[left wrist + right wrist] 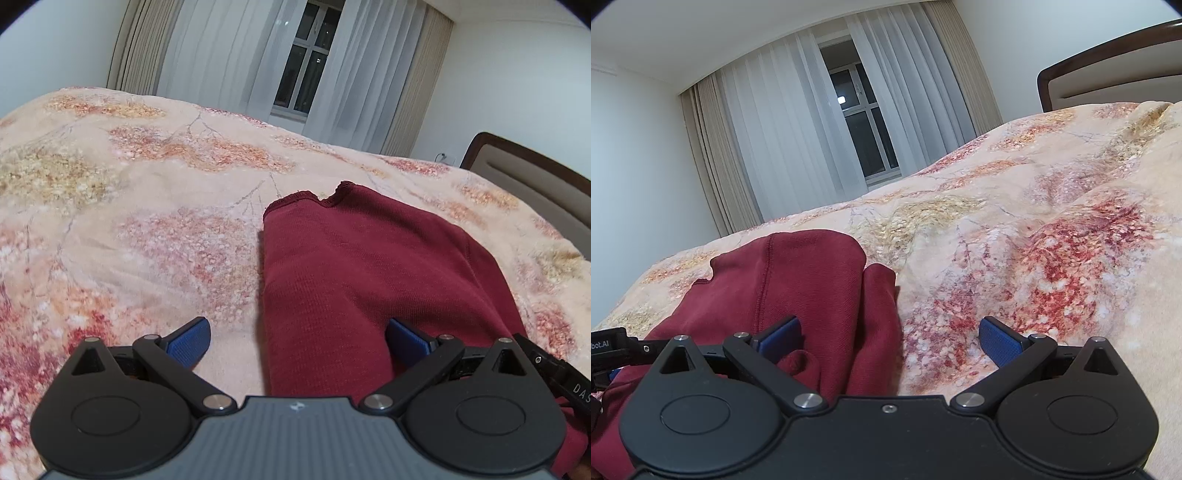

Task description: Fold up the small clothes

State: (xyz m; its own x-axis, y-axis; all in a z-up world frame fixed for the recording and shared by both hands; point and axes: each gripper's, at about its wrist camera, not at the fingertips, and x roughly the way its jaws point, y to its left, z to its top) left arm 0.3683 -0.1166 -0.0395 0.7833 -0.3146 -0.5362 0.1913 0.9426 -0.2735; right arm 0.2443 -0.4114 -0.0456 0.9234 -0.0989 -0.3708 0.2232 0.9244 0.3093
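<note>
A dark red knitted garment [354, 273] lies folded on the flowered bedspread [140, 206]; its stitched hem points toward the window. My left gripper [297, 341] is open low over the garment's near left edge, its right blue pad over the cloth and its left pad over the bedspread. In the right wrist view the same garment [798, 284] lies at the lower left with a seam running down it. My right gripper [890, 339] is open astride the garment's right edge, nothing held. The left gripper's black body [609, 349] shows at the left edge.
The bedspread [1034, 229] is rumpled and rises in soft folds to the right. A dark wooden headboard [535, 177] stands at the right end of the bed. Beyond the bed hang pale curtains [783, 129] around a dark window [864, 122].
</note>
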